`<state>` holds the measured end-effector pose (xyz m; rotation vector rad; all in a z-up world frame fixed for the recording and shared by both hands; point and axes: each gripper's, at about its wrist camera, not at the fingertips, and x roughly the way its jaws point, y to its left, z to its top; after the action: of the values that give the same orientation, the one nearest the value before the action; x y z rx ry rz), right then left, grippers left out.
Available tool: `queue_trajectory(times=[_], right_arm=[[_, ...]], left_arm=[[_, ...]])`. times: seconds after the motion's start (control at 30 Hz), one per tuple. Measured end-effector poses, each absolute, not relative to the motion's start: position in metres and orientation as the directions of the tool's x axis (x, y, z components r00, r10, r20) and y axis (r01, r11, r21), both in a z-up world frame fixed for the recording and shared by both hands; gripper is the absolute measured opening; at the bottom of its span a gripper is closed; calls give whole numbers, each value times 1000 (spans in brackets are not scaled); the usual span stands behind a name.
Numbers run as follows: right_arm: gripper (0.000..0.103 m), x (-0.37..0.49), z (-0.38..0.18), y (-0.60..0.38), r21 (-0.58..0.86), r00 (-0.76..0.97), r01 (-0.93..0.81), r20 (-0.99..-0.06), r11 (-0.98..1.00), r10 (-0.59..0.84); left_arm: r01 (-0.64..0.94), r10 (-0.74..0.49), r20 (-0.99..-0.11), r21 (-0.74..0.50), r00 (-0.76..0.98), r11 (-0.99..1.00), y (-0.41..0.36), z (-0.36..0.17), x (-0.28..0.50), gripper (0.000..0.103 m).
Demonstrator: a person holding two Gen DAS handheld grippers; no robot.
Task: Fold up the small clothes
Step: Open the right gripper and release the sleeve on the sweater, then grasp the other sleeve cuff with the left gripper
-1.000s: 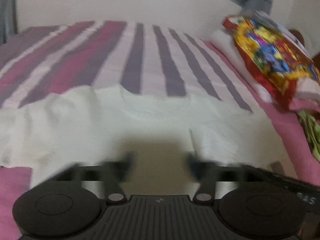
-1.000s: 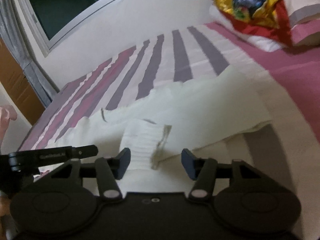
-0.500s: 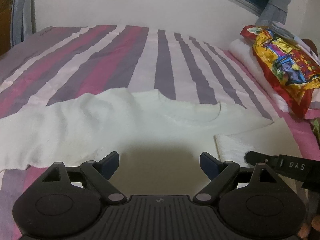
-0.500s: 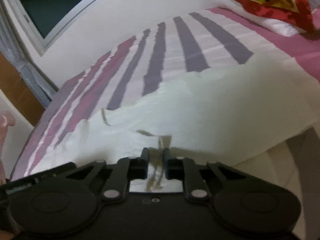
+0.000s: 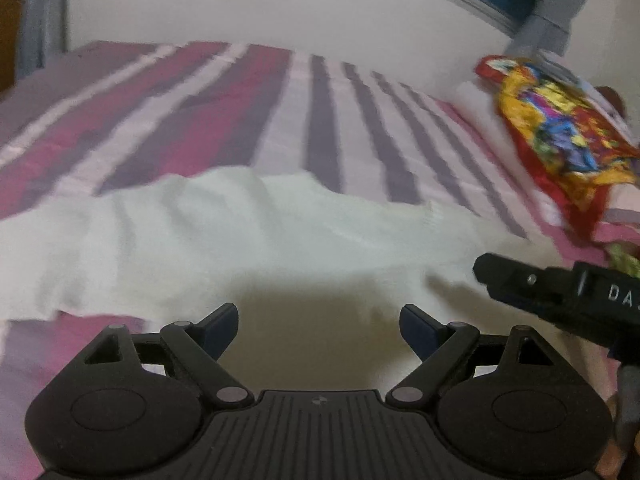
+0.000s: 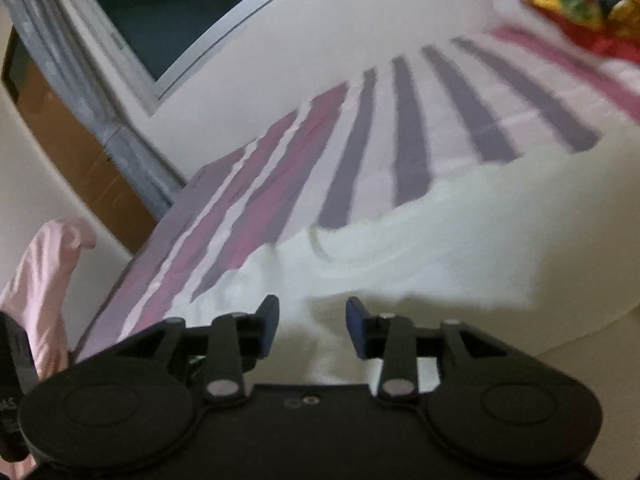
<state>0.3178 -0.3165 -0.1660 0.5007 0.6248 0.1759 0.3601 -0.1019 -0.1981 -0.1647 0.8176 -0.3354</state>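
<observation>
Lying flat across the striped bed [image 5: 320, 120], one white shirt [image 5: 240, 232] spreads from the left edge toward the right, its collar side facing the far wall. Count: 1 shirt, 1 bed, 1 bright printed cloth [image 5: 560, 136] on a white pillow at far right, 2 grippers.

Left wrist view only: the right gripper [image 5: 560, 296] coming in from the right as a black bar just over the shirt's right part; a bit of green fabric [image 5: 628, 264] under the printed cloth.

Right wrist view only: a dark window [image 6: 168, 12] w/ grey curtain [image 6: 92, 100] at left, a wooden door [image 6: 80, 160], and pale pink cloth [image 6: 44, 280] hanging at the far left edge.

Left gripper [image 5: 319, 328]: jaws spread wide, nothing between them, hovering over the shirt's near edge; contact w/ the fabric can't be told.

Right gripper in its own view [image 6: 312, 326]: jaws part-way apart and opening, only shirt fabric seen below the gap, pads not pinching it. Both views blurred.
</observation>
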Motion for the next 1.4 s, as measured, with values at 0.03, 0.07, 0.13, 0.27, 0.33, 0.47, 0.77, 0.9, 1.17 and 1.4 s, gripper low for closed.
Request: queue_trajectory(times=[0.03,0.07,0.13,0.27,0.33,0.47,0.77,0.9,1.17,1.4], right_arm=[[38,312,-163,-324,491,810,9,-515,871,281],[38,305,-160,-331,481,815,26,-517,877,260],[38,293,-157,-342,451,823,41,-521,892,226],[38,264,-156,-360,416,825,70,-535,907,182],[38,255,-159,-364,407,826,79,-538,910,169],[38,241,-162,-372,412,825,89,-540,907,164],[39,229,-163,-385,407,839,105,-526,907,139],[38,231,-167,-390,389,834,126,-539,913,114],[39,240,-173,-391,379,831,143,-548,914,97],[38,250,-178,-382,370,824,130,-556,920,107]], left_arm=[[247,-383,-682,-292,623,924,-109,-199,357,87],[260,-400,-677,-304,617,916,-115,-200,355,87],[279,-414,-680,-306,606,910,-131,-205,350,87],[243,-420,-701,-343,577,907,-147,-220,348,87],[225,-437,-690,-379,577,897,-150,-227,348,87],[185,-471,-672,-454,571,871,-152,-237,352,54],[156,-473,-629,-492,617,857,-155,-243,356,9],[204,-479,-577,-476,661,855,-152,-219,360,9],[175,-409,-551,-427,728,887,-120,-194,386,9],[142,-363,-562,-397,743,907,-94,-203,390,9]])
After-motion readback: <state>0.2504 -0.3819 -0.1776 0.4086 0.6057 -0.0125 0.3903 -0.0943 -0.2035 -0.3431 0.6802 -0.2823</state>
